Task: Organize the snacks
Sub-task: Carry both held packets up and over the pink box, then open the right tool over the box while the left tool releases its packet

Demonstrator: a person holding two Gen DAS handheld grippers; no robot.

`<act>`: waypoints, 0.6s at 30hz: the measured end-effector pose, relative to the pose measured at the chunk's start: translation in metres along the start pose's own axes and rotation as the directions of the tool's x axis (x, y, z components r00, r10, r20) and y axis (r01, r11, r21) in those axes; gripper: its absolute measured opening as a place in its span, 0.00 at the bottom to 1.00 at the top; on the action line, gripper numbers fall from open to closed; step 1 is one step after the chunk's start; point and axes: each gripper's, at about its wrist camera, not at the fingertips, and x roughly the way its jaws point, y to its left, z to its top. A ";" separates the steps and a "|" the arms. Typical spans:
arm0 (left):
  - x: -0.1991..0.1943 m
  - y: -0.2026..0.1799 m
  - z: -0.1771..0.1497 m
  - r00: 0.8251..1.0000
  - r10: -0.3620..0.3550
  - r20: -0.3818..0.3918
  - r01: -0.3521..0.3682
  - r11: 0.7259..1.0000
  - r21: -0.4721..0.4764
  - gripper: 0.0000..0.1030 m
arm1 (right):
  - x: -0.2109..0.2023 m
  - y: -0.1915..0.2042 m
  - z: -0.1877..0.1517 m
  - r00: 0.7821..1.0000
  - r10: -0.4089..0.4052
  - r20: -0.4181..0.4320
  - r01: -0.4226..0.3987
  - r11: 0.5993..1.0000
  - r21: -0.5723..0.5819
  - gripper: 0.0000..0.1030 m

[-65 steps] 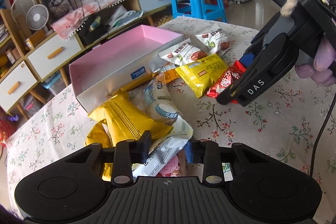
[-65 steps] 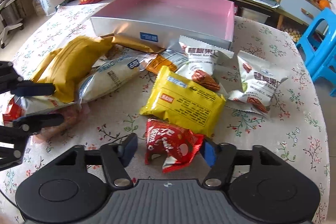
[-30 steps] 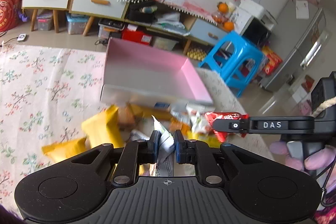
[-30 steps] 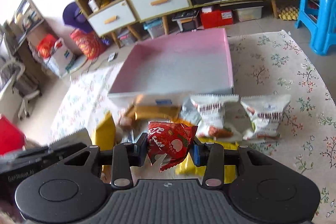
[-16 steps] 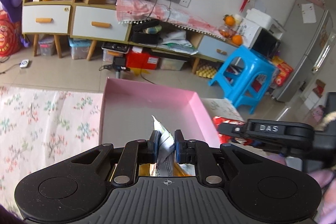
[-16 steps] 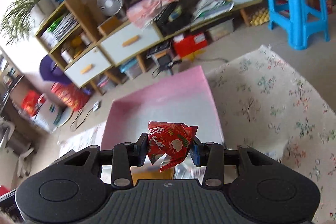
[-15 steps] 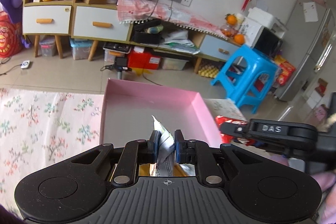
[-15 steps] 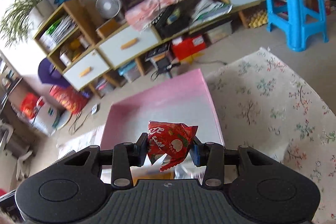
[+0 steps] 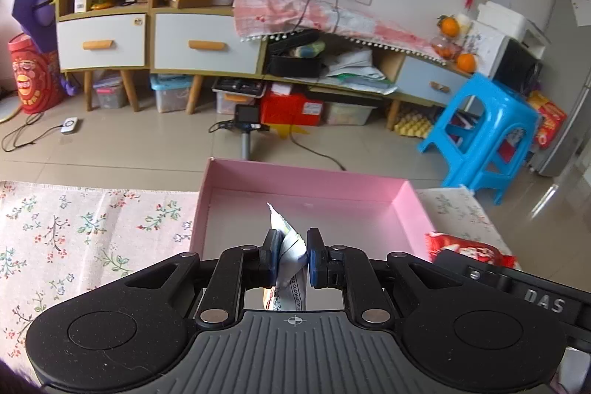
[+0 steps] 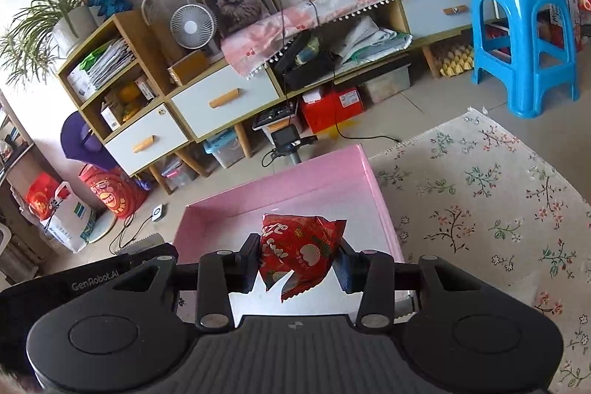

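Observation:
A pink box [image 9: 306, 183] with a pale grey floor lies open on the flowered tablecloth. My left gripper [image 9: 290, 263] is shut on a white snack packet [image 9: 288, 253], held over the box's near side. In the right wrist view my right gripper [image 10: 297, 261] is shut on a red snack packet [image 10: 299, 252] above the same pink box [image 10: 280, 194]. The red packet [image 9: 469, 252] and the right gripper's body show at the lower right of the left wrist view. The left gripper's body [image 10: 92, 279] shows at the lower left of the right wrist view. The other snacks are hidden below both grippers.
The flowered tablecloth [image 9: 74, 231] spreads left of the box and also right of it [image 10: 480, 202]. Beyond the table's far edge are a tiled floor, a blue stool [image 9: 484, 135], a small camera stand [image 9: 245, 132] and low cabinets with drawers [image 9: 203, 47].
Both grippers have lifted their packets from the snack pile and carried them forward over the pink box. The loose snacks have dropped out of view.

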 end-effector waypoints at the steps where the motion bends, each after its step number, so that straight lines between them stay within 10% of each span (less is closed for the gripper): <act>1: 0.003 0.000 0.000 1.000 0.009 -0.002 -0.009 1.000 0.000 0.12 | 0.002 -0.002 0.000 1.000 -0.003 -0.003 0.003 1.000 0.006 0.29; 8: 0.010 0.004 -0.007 0.999 0.052 0.007 -0.052 0.999 0.003 0.14 | 0.006 -0.008 -0.002 1.000 -0.011 -0.017 0.011 0.999 0.032 0.36; 10: 0.009 0.005 -0.008 0.998 0.061 0.015 -0.061 0.998 -0.007 0.18 | 0.005 -0.009 -0.001 1.000 -0.012 -0.023 0.013 0.999 0.052 0.55; 18: 0.003 0.005 -0.011 0.998 0.063 0.000 -0.063 0.998 0.014 0.64 | -0.005 -0.003 0.004 1.000 0.001 -0.013 0.000 0.999 0.037 0.71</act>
